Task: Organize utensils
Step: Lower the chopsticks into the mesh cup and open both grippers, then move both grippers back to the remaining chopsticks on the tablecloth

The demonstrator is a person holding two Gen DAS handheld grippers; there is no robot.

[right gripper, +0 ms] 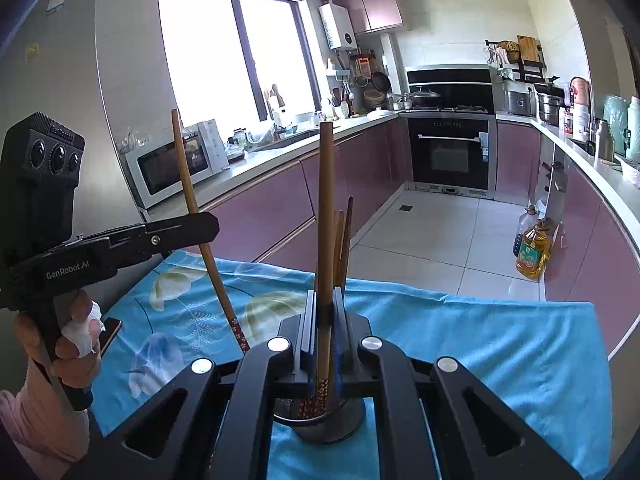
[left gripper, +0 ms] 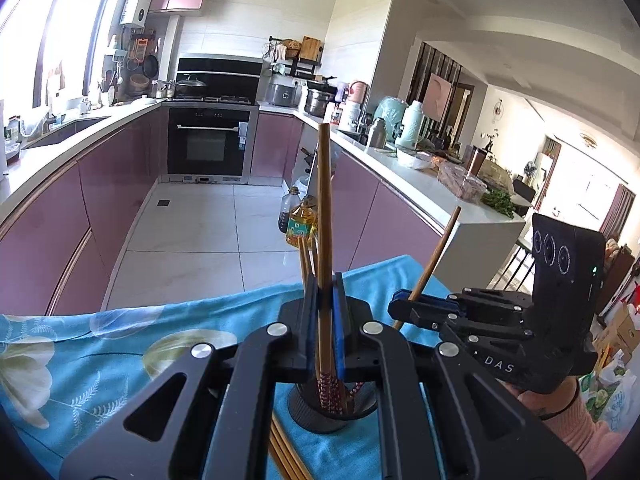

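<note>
The left tool (left gripper: 324, 300) is closed on one wooden chopstick (left gripper: 323, 216) and holds it almost upright, with the patterned red end pointing down into the black holder (left gripper: 316, 412). The right tool (right gripper: 325, 312) is also closed, on a second chopstick (right gripper: 326, 208), which stands upright with its patterned end inside the same holder. Some more chopsticks (right gripper: 343, 240) already stand in the holder. It sits on the tabletop, which is covered with a blue flowered cloth (right gripper: 460, 344). A few loose chopsticks (left gripper: 286, 460) lie flat on the cloth just beside the holder.
</note>
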